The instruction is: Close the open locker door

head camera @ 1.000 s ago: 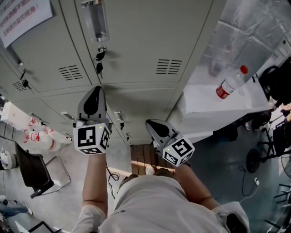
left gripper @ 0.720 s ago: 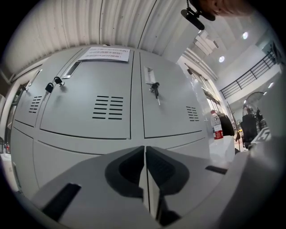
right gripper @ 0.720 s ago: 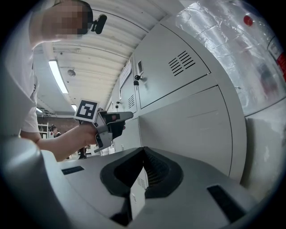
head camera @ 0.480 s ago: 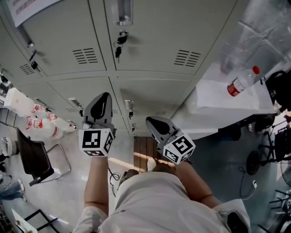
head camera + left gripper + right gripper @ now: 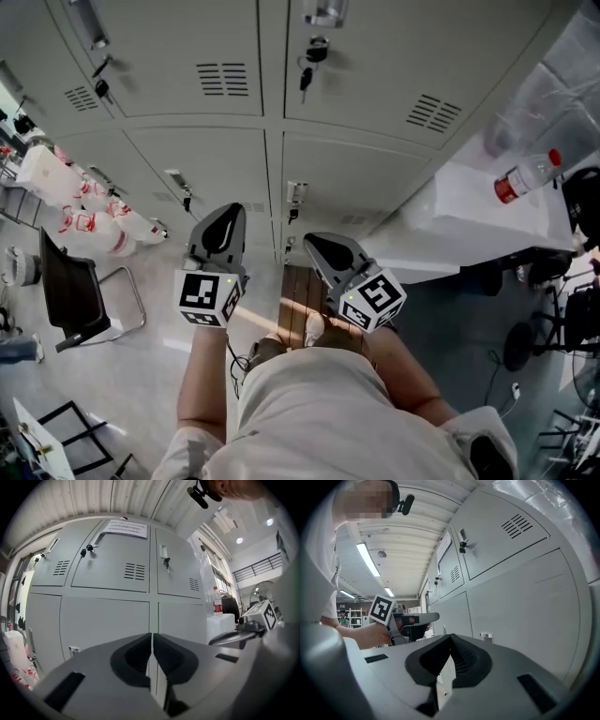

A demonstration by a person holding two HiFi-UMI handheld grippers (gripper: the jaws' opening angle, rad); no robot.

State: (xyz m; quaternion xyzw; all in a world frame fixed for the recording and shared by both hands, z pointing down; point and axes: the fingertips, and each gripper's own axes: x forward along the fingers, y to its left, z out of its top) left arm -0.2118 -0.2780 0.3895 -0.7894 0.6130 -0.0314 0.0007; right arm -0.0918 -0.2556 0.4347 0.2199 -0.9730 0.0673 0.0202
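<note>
Facing the bank of grey lockers point(image 5: 272, 131), the person holds the left gripper point(image 5: 228, 212) and the right gripper point(image 5: 315, 243) low and side by side, clear of the doors, each with its jaws pressed together on nothing. The lower locker door point(image 5: 352, 183) straight ahead of them lies flush with its neighbours, as does every door I can see, and keys point(image 5: 306, 75) hang from the lock above it. Off to the right a red-capped bottle point(image 5: 525, 174) stands on a white table point(image 5: 469, 216).
</note>
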